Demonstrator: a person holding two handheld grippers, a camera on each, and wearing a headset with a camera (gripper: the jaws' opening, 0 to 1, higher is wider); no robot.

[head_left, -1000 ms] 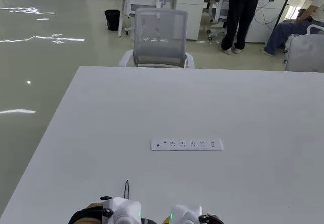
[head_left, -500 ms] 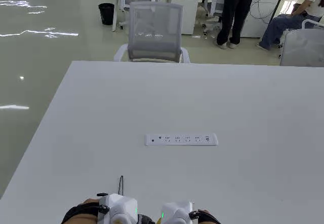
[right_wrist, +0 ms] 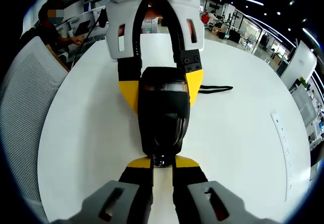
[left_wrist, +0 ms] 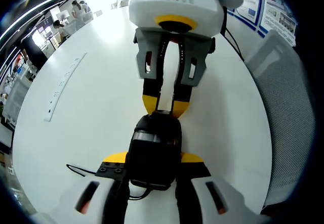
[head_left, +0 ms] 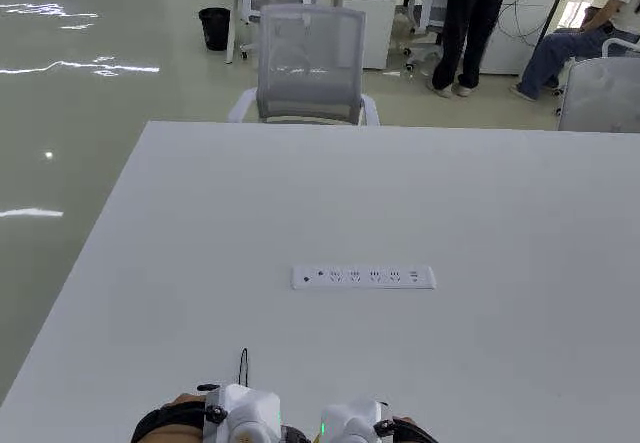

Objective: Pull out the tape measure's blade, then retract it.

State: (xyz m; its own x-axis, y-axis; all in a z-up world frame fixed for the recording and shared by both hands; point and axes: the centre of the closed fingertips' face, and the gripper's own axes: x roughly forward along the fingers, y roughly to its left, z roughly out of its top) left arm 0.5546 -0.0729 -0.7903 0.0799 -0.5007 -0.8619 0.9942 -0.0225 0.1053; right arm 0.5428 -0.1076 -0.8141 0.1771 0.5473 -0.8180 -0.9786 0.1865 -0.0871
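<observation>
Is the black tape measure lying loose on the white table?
No, the left tongs clamp the tape measure by its sides, and the right tongs pinch its front end.

tape measure [right_wrist: 163,113] between left gripper [left_wrist: 154,158], right gripper [right_wrist: 162,164] | power strip [head_left: 364,277] on table [head_left: 500,223] | chair [head_left: 308,58] beyond

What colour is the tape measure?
The tape measure is black; the right gripper view shows it best.
</observation>
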